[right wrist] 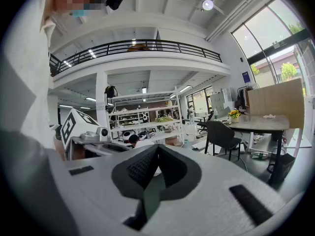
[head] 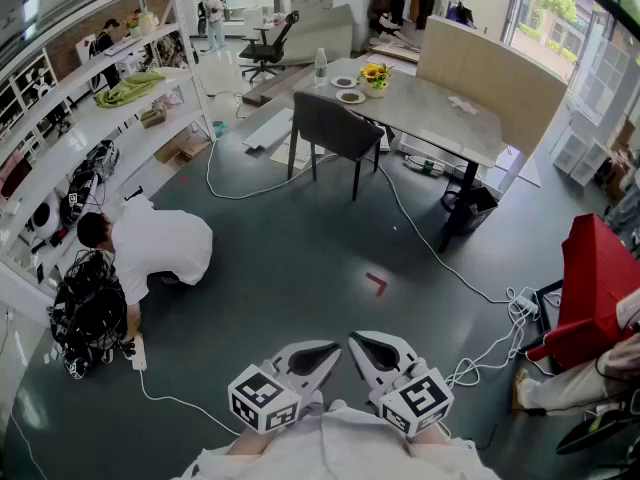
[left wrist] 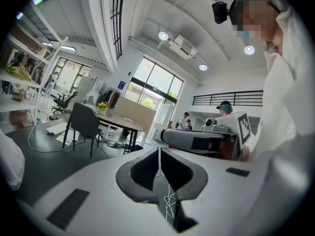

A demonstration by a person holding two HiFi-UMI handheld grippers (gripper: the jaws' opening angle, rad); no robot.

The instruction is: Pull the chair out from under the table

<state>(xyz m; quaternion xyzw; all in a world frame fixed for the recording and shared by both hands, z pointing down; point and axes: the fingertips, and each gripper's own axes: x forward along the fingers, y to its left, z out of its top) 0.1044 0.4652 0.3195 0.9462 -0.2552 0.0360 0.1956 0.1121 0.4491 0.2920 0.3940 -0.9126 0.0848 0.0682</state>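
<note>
Grey chair [head: 335, 128] stands at the table [head: 440, 113], far ahead of the left gripper [head: 330, 352] and right gripper [head: 362, 344], both pressed together and empty.

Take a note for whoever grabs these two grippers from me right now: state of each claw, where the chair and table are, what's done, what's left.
Left claw: shut, empty, held low in front of the body.
Right claw: shut, empty, right beside it.
Chair: dark, tucked against the near side of the table, far across the floor.
Done: nothing; chair untouched.
Left: walk over, open a claw, grip the backrest, pull the chair clear. Probably mind the white cable on the floor and the crouching person at the left.
</note>
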